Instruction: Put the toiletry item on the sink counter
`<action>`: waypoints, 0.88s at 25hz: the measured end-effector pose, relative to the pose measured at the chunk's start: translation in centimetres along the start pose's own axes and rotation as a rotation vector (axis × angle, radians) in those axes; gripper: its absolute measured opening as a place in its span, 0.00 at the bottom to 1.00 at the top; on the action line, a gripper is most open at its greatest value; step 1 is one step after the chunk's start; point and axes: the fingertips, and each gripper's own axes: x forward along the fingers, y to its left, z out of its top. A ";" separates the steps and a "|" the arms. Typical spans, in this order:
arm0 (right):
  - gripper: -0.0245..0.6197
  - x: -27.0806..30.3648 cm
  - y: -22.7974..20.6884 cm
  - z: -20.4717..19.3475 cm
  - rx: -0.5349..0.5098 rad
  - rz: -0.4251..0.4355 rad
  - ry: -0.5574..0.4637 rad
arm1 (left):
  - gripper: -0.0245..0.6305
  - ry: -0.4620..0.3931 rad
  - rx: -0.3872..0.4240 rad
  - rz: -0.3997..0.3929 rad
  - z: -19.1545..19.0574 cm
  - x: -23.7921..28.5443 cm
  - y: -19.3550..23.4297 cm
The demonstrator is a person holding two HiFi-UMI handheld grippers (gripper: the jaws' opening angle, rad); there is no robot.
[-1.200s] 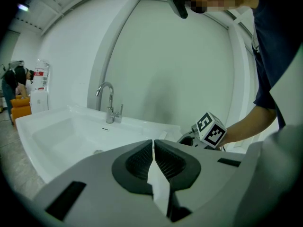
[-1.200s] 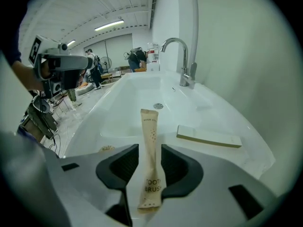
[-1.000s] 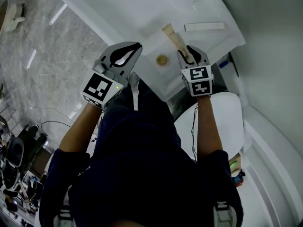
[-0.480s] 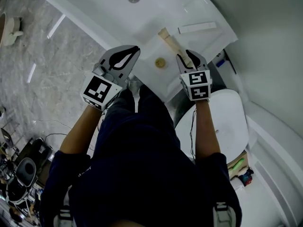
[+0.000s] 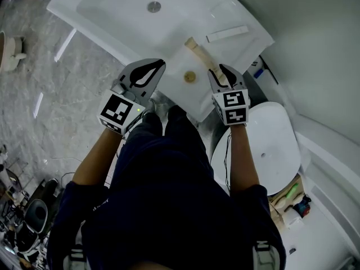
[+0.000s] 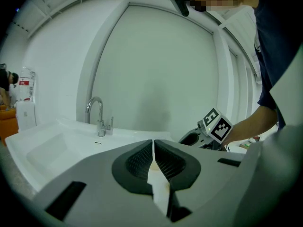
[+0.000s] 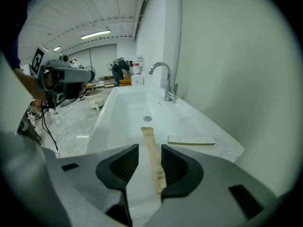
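Toothbrush packet (image 5: 200,55) still lies on the sink counter (image 5: 177,89), right gripper (image 5: 220,72) spread around it (left gripper (image 5: 147,69) pressed together): seemingly placed.

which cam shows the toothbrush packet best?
Right gripper view: the toothbrush packet lies full length between the right gripper's parted jaws, with some print legible. Head view shows it small, its near end hidden by the gripper. Left gripper view doesn't show it.
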 end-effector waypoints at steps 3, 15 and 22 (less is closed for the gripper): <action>0.28 -1.0 0.4 0.5 0.023 -0.015 -0.020 | 0.09 -0.009 0.011 -0.015 0.5 -0.5 -0.1; 0.28 -5.0 0.9 2.2 0.080 -0.092 -0.101 | 0.09 -0.014 0.077 -0.069 1.9 -1.5 -0.9; 0.28 -6.7 1.4 3.4 0.097 -0.123 -0.153 | 0.09 -0.019 0.104 -0.095 2.7 -1.9 -1.4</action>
